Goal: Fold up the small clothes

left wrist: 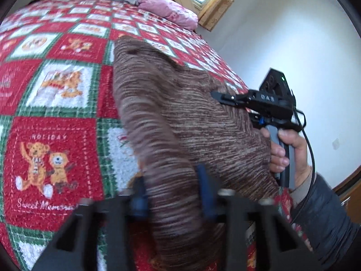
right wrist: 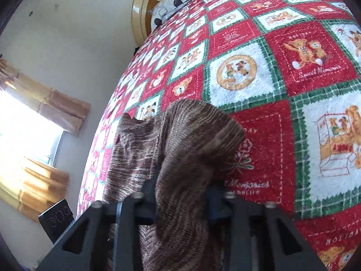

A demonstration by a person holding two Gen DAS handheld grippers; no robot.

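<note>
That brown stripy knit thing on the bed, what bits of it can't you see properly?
- Brown knit garment, left wrist view: its near end is blurred and cut off by the bottom edge.
- Right wrist view: the fabric hides the right gripper's pads, and its lower part runs off the frame.
- Which kind of garment it is: bunched folds hide its shape.

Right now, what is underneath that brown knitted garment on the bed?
The brown knitted garment lies on a red, green and white teddy-bear blanket covering the bed. Whatever lies directly beneath its middle is hidden by the knit.
</note>
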